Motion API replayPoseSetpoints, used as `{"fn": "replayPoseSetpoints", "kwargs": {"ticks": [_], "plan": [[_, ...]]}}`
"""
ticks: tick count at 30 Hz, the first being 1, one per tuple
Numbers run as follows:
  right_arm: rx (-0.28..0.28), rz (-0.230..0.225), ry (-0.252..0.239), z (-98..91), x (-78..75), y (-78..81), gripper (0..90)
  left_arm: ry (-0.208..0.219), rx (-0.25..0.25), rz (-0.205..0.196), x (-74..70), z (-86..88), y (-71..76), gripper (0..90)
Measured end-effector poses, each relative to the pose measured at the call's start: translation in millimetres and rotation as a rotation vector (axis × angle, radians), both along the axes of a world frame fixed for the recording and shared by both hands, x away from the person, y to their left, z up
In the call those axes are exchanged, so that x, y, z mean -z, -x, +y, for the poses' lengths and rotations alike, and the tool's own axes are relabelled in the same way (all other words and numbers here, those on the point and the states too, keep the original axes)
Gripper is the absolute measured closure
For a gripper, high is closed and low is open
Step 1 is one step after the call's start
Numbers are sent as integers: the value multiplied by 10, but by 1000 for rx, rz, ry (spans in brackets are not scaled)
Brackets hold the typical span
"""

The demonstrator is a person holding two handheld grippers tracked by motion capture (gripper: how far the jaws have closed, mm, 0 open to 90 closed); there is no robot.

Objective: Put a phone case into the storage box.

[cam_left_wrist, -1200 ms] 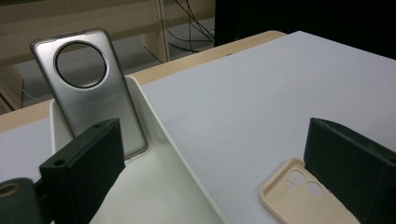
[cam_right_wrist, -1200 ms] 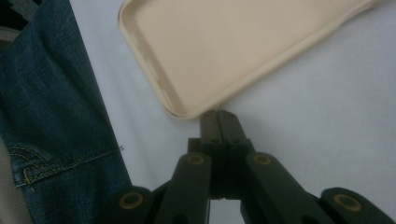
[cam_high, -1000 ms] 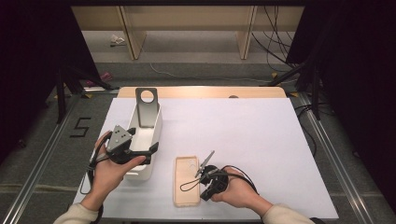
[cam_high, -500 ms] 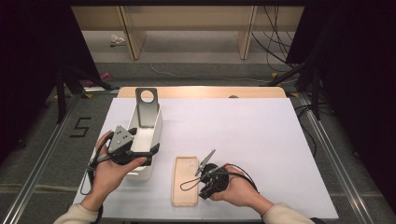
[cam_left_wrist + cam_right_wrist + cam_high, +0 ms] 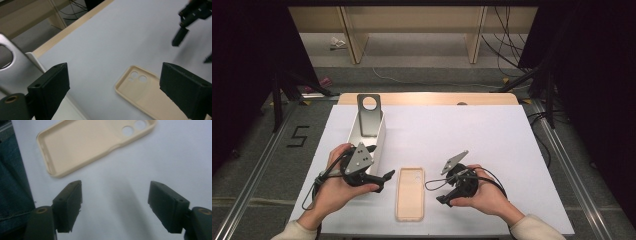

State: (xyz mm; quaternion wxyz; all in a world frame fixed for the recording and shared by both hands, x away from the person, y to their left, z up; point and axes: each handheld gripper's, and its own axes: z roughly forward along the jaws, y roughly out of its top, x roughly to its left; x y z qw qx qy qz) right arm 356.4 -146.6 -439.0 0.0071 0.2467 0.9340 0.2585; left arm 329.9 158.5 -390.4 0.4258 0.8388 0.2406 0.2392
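One white table (image 5: 492, 145), bearing everything. One white box (image 5: 379, 134) with grey phone (image 5: 369, 114) standing inside, at eleven o'clock. One beige phone case (image 5: 410, 193), lying hollow-up at six o'clock, now released. Two grippers: right gripper (image 5: 443, 194), jaws just having been opening, nothing between them, now backing off toward four o'clock; left gripper (image 5: 387, 180), gaping wide, gripping nothing, is sitting at eight o'clock.

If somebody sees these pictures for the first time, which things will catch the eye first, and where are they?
First comes the beige phone case, lying open side up on the white table near its front edge, between the two hands. The left gripper and the right gripper flank it, both with open jaws and apart from it; the right one's jaws have just been opening, with nothing between them. Behind the left hand stands a white box holding a grey plate with a round hole.
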Motion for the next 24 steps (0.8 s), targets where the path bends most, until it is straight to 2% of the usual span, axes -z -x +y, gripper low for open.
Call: {"fn": "replayPoseSetpoints", "kwargs": {"ticks": [6,12,18,21,24], "plan": [[69,-37,-21,-202,-33,-67,225,-106,120,24,39,-152,84,106],[107,-41,-36,-341,-47,-77,212,-207,220,54,92,-308,175,128],[124,-31,-40,-389,-46,-75,205,-286,283,93,184,-460,242,147],[125,-36,-43,-395,-48,-79,204,-315,310,126,246,-535,270,157],[125,-38,-44,-399,-46,-85,203,-377,332,135,299,-598,281,161]]}}
